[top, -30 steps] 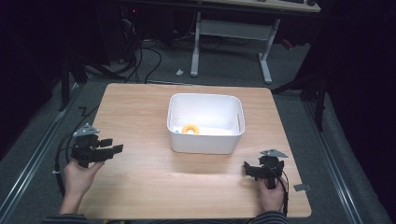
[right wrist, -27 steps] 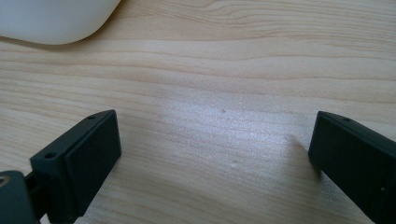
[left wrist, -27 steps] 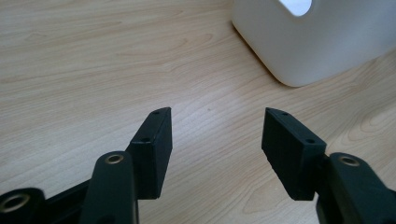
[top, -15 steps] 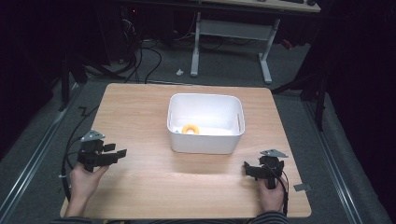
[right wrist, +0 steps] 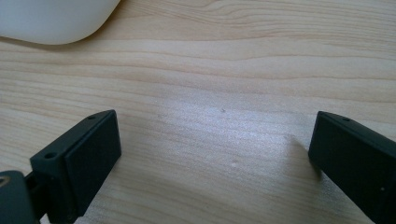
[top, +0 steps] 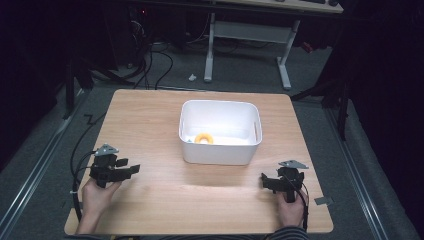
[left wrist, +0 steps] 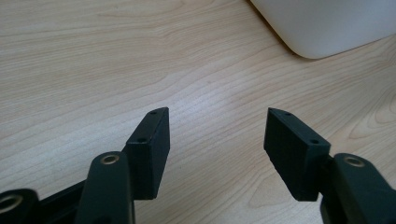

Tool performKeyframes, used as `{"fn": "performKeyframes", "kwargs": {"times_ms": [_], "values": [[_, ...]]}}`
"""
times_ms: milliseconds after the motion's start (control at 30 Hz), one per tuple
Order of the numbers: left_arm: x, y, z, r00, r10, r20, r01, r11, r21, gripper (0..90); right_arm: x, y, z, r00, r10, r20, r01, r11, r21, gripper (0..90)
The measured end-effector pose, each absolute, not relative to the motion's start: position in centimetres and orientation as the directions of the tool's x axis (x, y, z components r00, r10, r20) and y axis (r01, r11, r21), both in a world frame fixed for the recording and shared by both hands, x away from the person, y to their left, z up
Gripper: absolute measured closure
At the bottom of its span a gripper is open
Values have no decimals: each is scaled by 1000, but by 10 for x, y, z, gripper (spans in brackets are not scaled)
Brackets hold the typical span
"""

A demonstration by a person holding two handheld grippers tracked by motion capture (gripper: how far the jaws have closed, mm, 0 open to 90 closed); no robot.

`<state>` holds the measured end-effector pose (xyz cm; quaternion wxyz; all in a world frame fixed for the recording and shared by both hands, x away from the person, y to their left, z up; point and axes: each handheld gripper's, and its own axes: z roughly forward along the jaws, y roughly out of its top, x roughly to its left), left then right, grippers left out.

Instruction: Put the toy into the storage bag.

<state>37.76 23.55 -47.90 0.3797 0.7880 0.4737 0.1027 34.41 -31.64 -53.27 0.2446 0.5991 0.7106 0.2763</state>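
Observation:
A white plastic bin [top: 220, 150] stands in the middle of the wooden table [top: 150, 115], with a yellow ring [top: 204, 138] lying inside it near the front wall. My left gripper [top: 131, 170] rests near the table's left front, held by a hand, jaws pointing right; in the left gripper view it [left wrist: 215, 135] is open over bare wood, the bin's corner [left wrist: 322, 28] ahead. My right gripper [top: 264, 181] sits at the right front, jaws pointing left. In the right gripper view it [right wrist: 215, 154] is open wide, nothing between its jaws, the bin's corner [right wrist: 51, 21] at upper left.
Cables [top: 80, 165] trail from the left gripper off the table's left edge. Beyond the table stand a white desk frame [top: 250, 40] and dark floor with cords. A small grey tag [top: 324, 201] lies at the right front corner.
My left gripper has moved a little nearer the front edge and slightly right. The right gripper has stayed in place.

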Motion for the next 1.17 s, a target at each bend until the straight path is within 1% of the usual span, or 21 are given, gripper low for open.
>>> {"fn": "performKeyframes", "kwargs": {"times_ms": [200, 400, 433, 567, 800, 933, 967, 1000, 1167], "values": [[378, 229, -488, 536, 825, -181, 672, -288, 682, 411, 344, -316, -533, -162, 987, -17, 716, 129, 686, 22], [377, 222, -500, 531, 835, -145, 669, -308, 676, 407, 344, -316, -533, -162, 987, -17, 716, 129, 686, 22], [377, 220, -506, 527, 840, -127, 670, -318, 671, 407, 344, -316, -533, -162, 987, -17, 716, 129, 686, 22], [376, 219, -513, 517, 849, -111, 668, -319, 672, 406, 344, -316, -533, -161, 987, -17, 716, 129, 686, 22], [373, 217, -526, 491, 868, -71, 657, -315, 685, 396, 344, -316, -533, -160, 987, -16, 717, 127, 685, 22], [368, 212, -531, 484, 875, -11, 617, -332, 714, 391, 344, -316, -533, -159, 987, -15, 717, 127, 685, 22], [366, 212, -535, 480, 877, -11, 594, -315, 740, 365, 344, -316, -533, -160, 987, -15, 717, 127, 685, 22], [366, 212, -535, 480, 877, -11, 594, -315, 740, 358, 344, -316, -533, -160, 987, -15, 717, 127, 685, 22], [365, 212, -537, 474, 881, -13, 588, -305, 750, 354, 344, -316, -533, -159, 987, -15, 717, 127, 685, 22]]}}
